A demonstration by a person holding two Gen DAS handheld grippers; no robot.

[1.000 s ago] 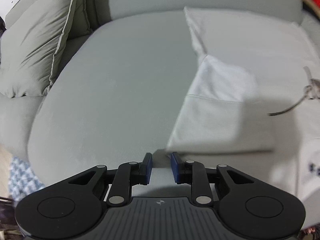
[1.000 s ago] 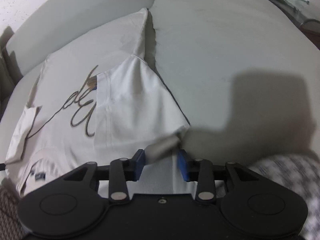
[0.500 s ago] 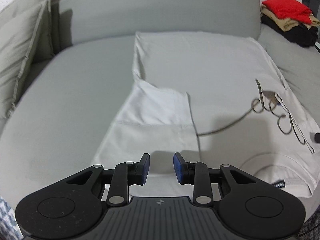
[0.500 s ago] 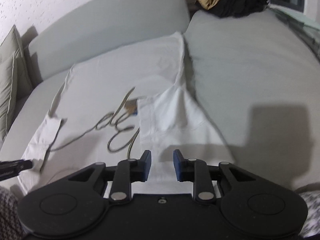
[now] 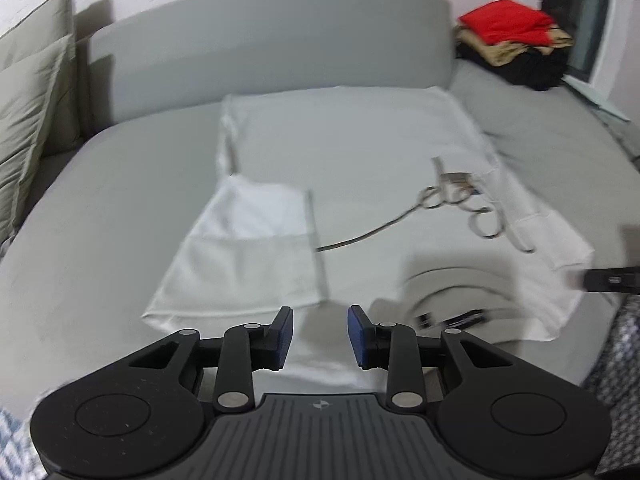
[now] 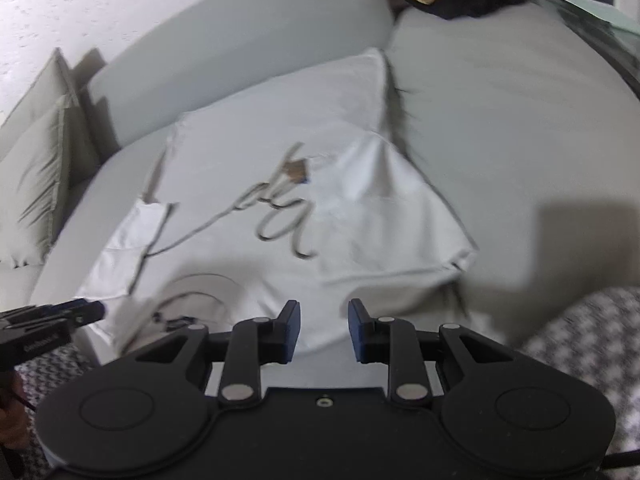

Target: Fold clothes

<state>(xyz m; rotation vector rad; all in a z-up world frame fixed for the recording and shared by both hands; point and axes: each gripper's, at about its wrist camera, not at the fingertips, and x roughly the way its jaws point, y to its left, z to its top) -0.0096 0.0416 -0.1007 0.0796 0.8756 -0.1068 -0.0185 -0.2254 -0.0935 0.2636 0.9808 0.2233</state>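
A white T-shirt (image 5: 352, 152) with a gold script print (image 5: 464, 208) lies flat on the grey sofa seat, collar toward me. Both sleeves are folded inward over the body: the left sleeve (image 5: 248, 248) and the right sleeve (image 6: 392, 216). The same shirt (image 6: 280, 128) fills the right wrist view. My left gripper (image 5: 319, 332) hovers open above the shirt's near edge, left of the collar (image 5: 452, 292), holding nothing. My right gripper (image 6: 323, 326) is open too, above the near edge beside the right sleeve. Each gripper's tip shows in the other's view, right tip (image 5: 608, 280), left tip (image 6: 60, 314).
A pile of red, tan and black clothes (image 5: 516, 44) sits on the far right of the sofa. Grey cushions (image 5: 28, 92) lean at the left. A checked fabric (image 6: 580, 340) lies at the sofa's near right edge. Bare grey seat (image 6: 520, 120) spreads right of the shirt.
Both grippers let go of the sleeves and pulled back and up from the shirt. The right gripper, which held a sleeve edge a second ago, now stands open. The sleeves stay folded inward.
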